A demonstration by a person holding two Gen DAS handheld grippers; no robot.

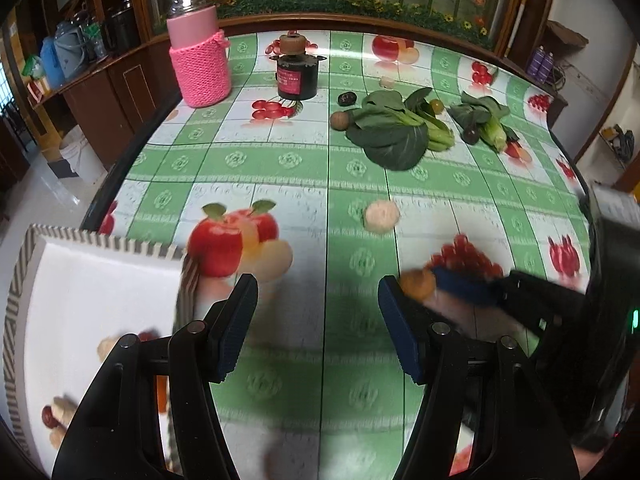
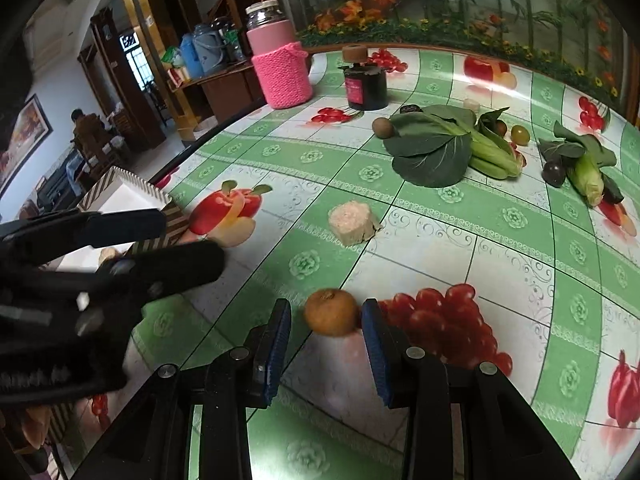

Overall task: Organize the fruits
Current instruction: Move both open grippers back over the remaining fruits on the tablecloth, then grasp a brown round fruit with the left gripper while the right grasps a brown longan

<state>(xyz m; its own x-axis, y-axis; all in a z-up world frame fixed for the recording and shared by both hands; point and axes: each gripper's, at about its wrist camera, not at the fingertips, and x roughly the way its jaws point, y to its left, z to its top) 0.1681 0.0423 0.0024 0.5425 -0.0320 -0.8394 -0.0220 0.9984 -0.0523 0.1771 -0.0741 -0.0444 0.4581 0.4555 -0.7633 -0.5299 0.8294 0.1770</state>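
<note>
A small orange-brown fruit (image 2: 331, 312) lies on the table between the fingertips of my right gripper (image 2: 326, 316). The jaws are open; the right fingertip touches it or nearly so. The same fruit (image 1: 418, 285) shows blurred in the left wrist view, at the right gripper's blue pad (image 1: 464, 286). My left gripper (image 1: 318, 300) is open and empty above the tablecloth. A white tray with a striped rim (image 1: 100, 240) sits at the lower left, holding several small fruits (image 1: 52, 416). It also shows in the right wrist view (image 2: 136, 188), behind the left gripper.
Farther back lie a brown kiwi (image 2: 383, 127), a dark plum (image 2: 554, 173), a green tomato (image 2: 520, 134), leafy greens (image 2: 436, 148), corn (image 2: 588, 178) and a pale beige chunk (image 2: 352, 222). A pink-sleeved jar (image 2: 280, 64) and a black tin (image 2: 366, 86) stand behind. The table edge runs along the left.
</note>
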